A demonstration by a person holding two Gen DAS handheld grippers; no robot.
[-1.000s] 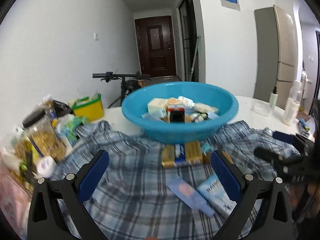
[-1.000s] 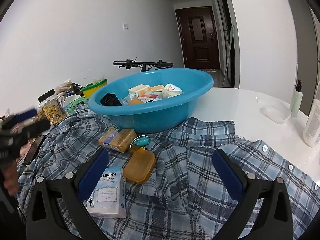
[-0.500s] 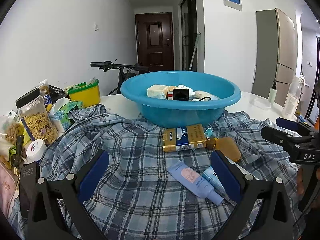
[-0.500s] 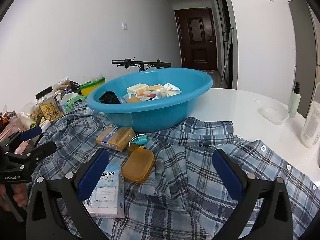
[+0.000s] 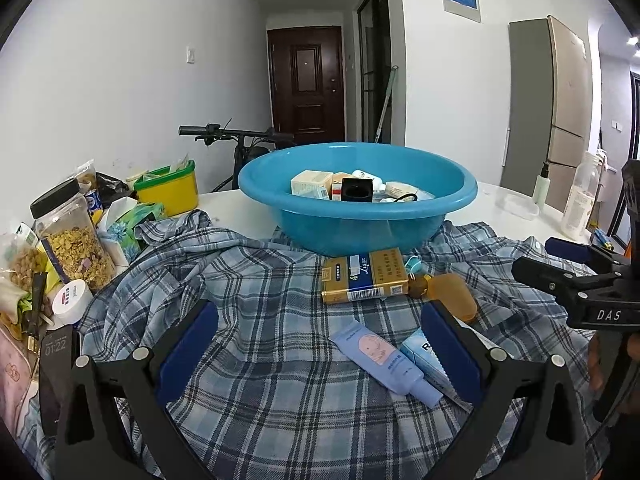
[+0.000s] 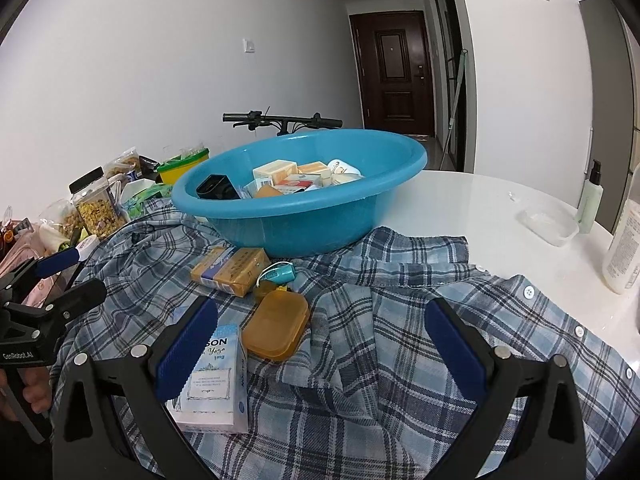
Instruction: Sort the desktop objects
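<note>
Both grippers, left [image 5: 320, 344] and right [image 6: 320, 340], hang wide open and empty over the shirt [image 5: 248, 320], where the tube [image 5: 380, 356] lies, probably light, soft and slippery, best pinched mid-body.

Blue basin [image 5: 357, 216] on plaid shirt [image 5: 256, 320]

White walls [image 5: 120, 60], dark door [image 5: 306, 84], fridge [image 5: 560, 108], bicycle [image 5: 240, 136].
</note>
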